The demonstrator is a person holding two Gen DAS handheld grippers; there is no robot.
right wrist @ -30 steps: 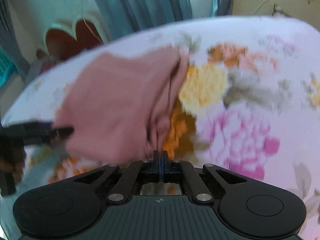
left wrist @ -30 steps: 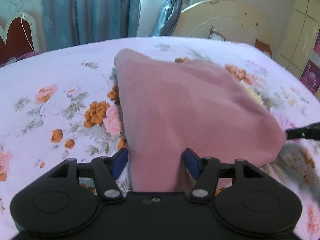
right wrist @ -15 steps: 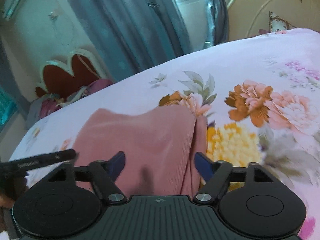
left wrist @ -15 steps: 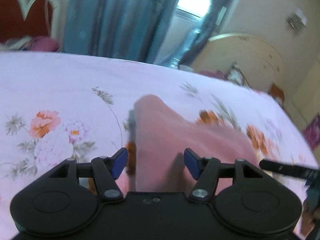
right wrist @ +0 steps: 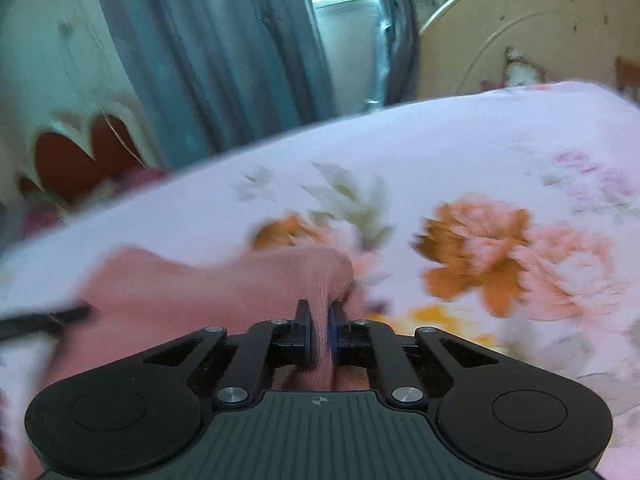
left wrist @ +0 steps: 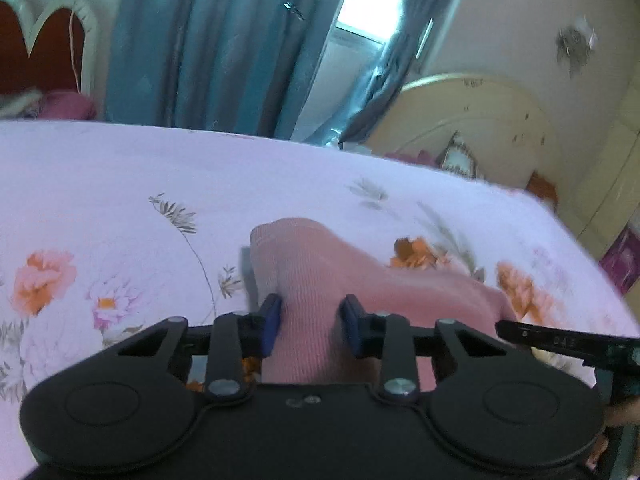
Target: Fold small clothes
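Pink garment (left wrist: 320, 280) lies on the bed (left wrist: 120, 168), on the floral sheet, partly folded into a thick ribbed bundle. Both wrist views look along the bed toward the blue curtains (left wrist: 208, 48) and the window.

Left gripper (left wrist: 310, 330): blue fingers (left wrist: 271, 324) set moderately apart, one on each side of a raised ridge of the pink cloth. Cloth fills the gap and seems to touch both pads, but no clear pinch shows; I judge it as straddling, not clamping.

Right gripper (right wrist: 319, 334): fingers narrow, nearly closed, with a thin pleat of the pink garment (right wrist: 240, 292) caught between them. Reads as a firm grip on the garment's right-hand edge. View is motion-blurred, so the exact layer count cannot be told.

Key relation: the garment runs forward and away from both pairs of fingers, its long axis roughly crosswise between the two grippers. The left pair sits at the near left corner, the right pair at the near right corner. In the left view the other tool's black finger (left wrist: 560, 340) shows at the right, just beside the garment's right end; in the right view a black tip (right wrist: 44, 318) shows at the far left.

Judgement: both near corners are engaged, so the next fold likely carries the near edge forward over the far edge. Risk: the left side may slip if its fingers do not close further
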